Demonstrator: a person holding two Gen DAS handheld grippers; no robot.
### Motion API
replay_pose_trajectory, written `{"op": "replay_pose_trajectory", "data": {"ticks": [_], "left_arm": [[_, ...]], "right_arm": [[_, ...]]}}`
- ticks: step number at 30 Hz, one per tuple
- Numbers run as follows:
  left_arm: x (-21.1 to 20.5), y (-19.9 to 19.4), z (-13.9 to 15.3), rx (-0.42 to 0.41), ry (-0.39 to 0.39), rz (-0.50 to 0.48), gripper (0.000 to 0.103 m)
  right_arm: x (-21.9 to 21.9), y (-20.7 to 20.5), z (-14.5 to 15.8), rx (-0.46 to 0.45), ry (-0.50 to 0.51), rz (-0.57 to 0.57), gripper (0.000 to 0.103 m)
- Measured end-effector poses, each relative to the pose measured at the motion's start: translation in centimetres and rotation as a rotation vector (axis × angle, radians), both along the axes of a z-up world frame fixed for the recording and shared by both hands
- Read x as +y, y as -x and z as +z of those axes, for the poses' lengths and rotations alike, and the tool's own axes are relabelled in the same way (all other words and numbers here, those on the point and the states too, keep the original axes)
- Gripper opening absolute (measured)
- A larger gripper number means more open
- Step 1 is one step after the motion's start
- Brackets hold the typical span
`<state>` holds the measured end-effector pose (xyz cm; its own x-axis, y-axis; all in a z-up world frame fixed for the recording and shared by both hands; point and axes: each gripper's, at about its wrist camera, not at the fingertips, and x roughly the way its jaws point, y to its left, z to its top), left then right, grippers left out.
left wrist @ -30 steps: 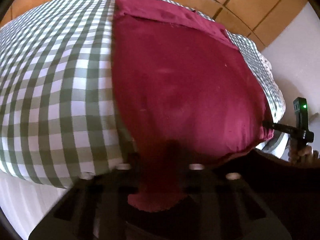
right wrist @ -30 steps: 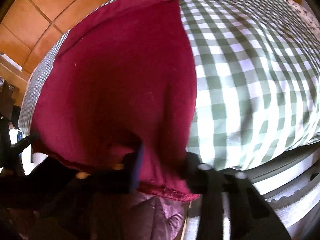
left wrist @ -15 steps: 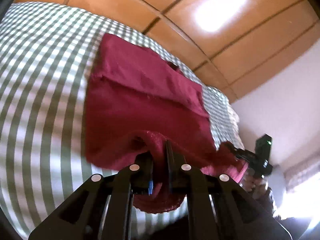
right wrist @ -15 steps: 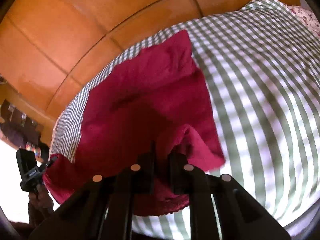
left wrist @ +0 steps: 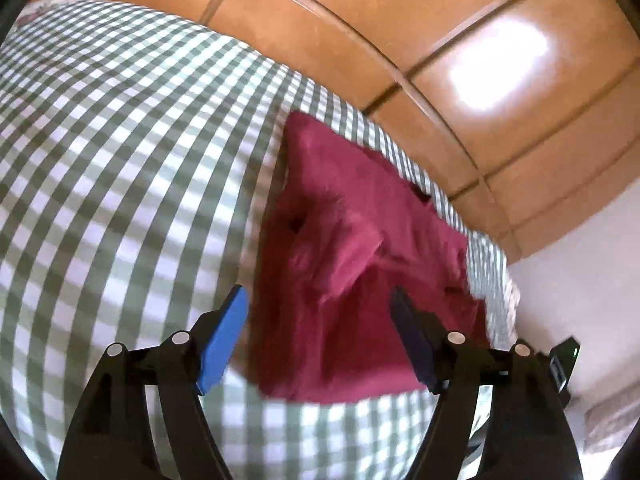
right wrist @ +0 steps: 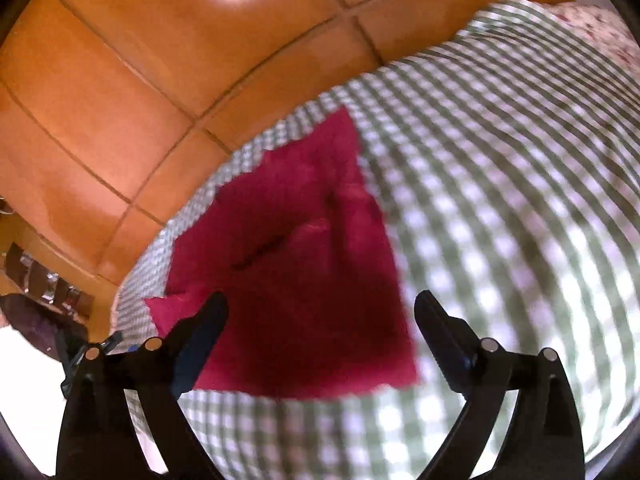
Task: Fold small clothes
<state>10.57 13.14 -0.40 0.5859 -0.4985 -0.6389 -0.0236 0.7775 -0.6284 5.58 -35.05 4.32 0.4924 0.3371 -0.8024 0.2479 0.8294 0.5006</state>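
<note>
A dark red garment (left wrist: pixel 352 280) lies folded over on itself on a green-and-white checked cover (left wrist: pixel 120 184); in the right wrist view the red garment (right wrist: pixel 296 264) sits left of centre. My left gripper (left wrist: pixel 318 308) hovers over its near-left part, jaws opening, blue pads apart and touching nothing. My right gripper (right wrist: pixel 320 312) hangs above the near edge of the cloth, jaws opening wide, nothing pressed between them. The other gripper (left wrist: pixel 564 360) shows at the right edge of the left wrist view.
The checked cover (right wrist: pixel 500 200) spreads across a bed. Orange-brown floor tiles (left wrist: pixel 440 40) lie beyond its far edge. A pale wall (left wrist: pixel 580 280) stands at the right in the left wrist view. Dark furniture (right wrist: pixel 36 280) is at the far left of the right wrist view.
Both grippers carried the near edge of the red garment up and over toward the far side, then let go. The garment now lies doubled and both pairs of jaws stand apart.
</note>
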Motion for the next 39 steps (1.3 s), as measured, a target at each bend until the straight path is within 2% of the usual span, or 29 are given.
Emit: {"op": "replay_pose_trajectory", "data": {"ticks": [3,5,6,7,8,9,10,12,14,17,22,29,30,31,32,34,36,39], "left_arm": [[-1.3,1.6,-1.5,0.011,-0.043,-0.085,0.072],[-3.1,1.6,-2.5,0.034,-0.071,-0.138,0.064],[-3.7,1.7,-2.8,0.038,-0.081,-0.158,0.056],[-4.5,1.6,-3.0,0.039,-0.117,-0.169,0.054],[-4.8,1.4,-3.3,0.034,-0.139,-0.159,0.050],[-4.8,1.1,-3.5,0.040,-0.135,-0.152,0.039],[-4.5,0.8,-3.7,0.051,-0.112,-0.140,0.028],[-4.1,0.8,-3.6,0.053,-0.079,-0.131,0.023],[-4.1,1.4,-3.4,0.041,-0.095,-0.139,0.021],[-3.9,2.6,-3.2,0.035,-0.086,-0.142,0.018],[-3.5,5.6,-3.0,0.037,-0.055,-0.153,0.018],[-3.2,12.1,-2.9,0.064,-0.043,-0.230,0.019],[-3.2,12.7,-2.8,0.074,-0.072,-0.239,0.022],[-3.2,13.0,-2.7,0.076,-0.105,-0.233,0.024],[-3.2,13.1,-2.4,0.072,-0.138,-0.225,0.031],[-2.9,12.6,-1.3,0.036,-0.182,-0.194,0.055],[-2.7,11.9,-0.4,-0.006,-0.218,-0.166,0.062],[-3.3,9.5,0.4,-0.039,-0.267,-0.159,0.062]], "right_arm": [[0.0,1.7,-2.1,0.063,0.042,0.014,0.090],[0.7,2.1,-3.4,0.089,0.070,0.030,0.077],[0.9,1.8,-3.8,0.080,0.083,0.023,0.077],[1.2,1.7,-3.9,0.070,0.085,0.018,0.075],[1.4,1.3,-4.1,0.061,0.081,0.018,0.068],[1.7,0.5,-4.3,0.057,0.072,0.024,0.063],[2.0,0.2,-4.4,0.059,0.070,0.032,0.052],[2.7,-0.4,-4.6,0.073,0.093,0.051,0.043],[2.9,-0.1,-4.2,0.077,0.081,0.072,0.032],[2.8,0.6,-3.6,0.074,0.063,0.072,0.028],[2.6,3.8,-2.2,0.081,0.062,0.108,0.027],[2.8,9.2,-1.5,0.161,0.073,0.213,0.028],[2.7,9.6,-1.3,0.164,0.074,0.218,0.030],[2.6,9.7,-1.1,0.163,0.083,0.216,0.036],[2.4,9.7,-0.7,0.153,0.094,0.202,0.042],[1.9,9.0,0.1,0.118,0.111,0.170,0.050],[1.9,7.7,0.6,0.088,0.136,0.151,0.057],[2.3,5.5,0.5,0.062,0.172,0.146,0.061]]}}
